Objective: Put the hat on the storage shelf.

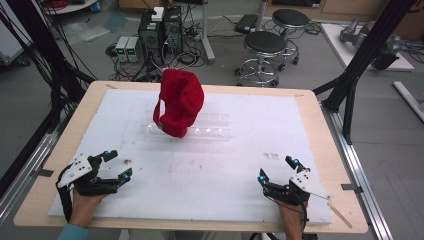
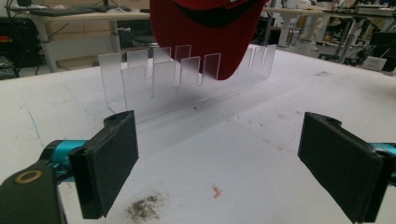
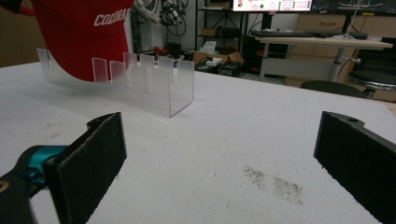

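The red cap (image 1: pixel 180 102) is sitting on the clear slotted rack (image 1: pixel 212 132) toward the far middle of the white board (image 1: pixel 300 120), well apart from both of my tongs. It is standing up at the rack's left end as the high view shows it, with its crown rising above the rack and its lower edge hanging down among the upright clear tabs. In the right gripper view the cap (image 3: pixel 84 32) is showing white lettering across its front (I am reading only the start of the word, the rest is cut off by the edge), and the rack (image 3: pixel 154 81) is stretching out toward me with its open end nearest. In the left gripper view the cap (image 2: pixel 205 32) is hanging over the middle tabs of the rack (image 2: pixel 159 79).

I am holding my left gripper (image 1: pixel 113 165) at the near left corner of the board, its jaws spread wide and gripping nothing; its pads (image 2: pixel 112 163) are framing bare white surface, with a smudge of dark crumbs (image 2: pixel 144 207) lying just ahead of the left one. I am holding my right gripper (image 1: pixel 276 167) at the near right, likewise spread wide and empty, with a patch of dark grit (image 3: pixel 275 184) lying on the board between its pads (image 3: pixel 91 163).
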`<state>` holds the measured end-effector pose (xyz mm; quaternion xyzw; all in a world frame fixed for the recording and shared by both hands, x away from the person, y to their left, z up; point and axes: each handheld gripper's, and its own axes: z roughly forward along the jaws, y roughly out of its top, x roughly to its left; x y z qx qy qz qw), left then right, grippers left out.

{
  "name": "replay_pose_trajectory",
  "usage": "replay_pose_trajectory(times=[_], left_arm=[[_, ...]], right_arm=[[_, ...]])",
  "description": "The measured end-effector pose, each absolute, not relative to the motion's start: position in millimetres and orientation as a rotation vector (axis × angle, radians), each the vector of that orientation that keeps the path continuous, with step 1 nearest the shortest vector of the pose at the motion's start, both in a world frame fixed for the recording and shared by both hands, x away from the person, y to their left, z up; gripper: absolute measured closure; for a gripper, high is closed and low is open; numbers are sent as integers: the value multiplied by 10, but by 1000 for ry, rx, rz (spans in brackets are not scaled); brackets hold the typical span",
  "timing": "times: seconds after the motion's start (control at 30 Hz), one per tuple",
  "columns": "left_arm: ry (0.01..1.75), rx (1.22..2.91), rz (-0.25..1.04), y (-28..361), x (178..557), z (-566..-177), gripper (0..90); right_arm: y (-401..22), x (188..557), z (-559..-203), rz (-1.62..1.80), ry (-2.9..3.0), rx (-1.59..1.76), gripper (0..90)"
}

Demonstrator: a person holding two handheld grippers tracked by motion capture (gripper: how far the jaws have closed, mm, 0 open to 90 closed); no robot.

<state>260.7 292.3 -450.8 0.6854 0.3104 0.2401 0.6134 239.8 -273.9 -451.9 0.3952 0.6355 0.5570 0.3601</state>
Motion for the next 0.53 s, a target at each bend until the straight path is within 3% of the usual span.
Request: replay_pose_trajectory(times=[0.53], left_arm=[[716,1508,602,2953,2547,-4529,143]], right_arm=[[-2726,2378,-4524,1427,1630,1013,11]])
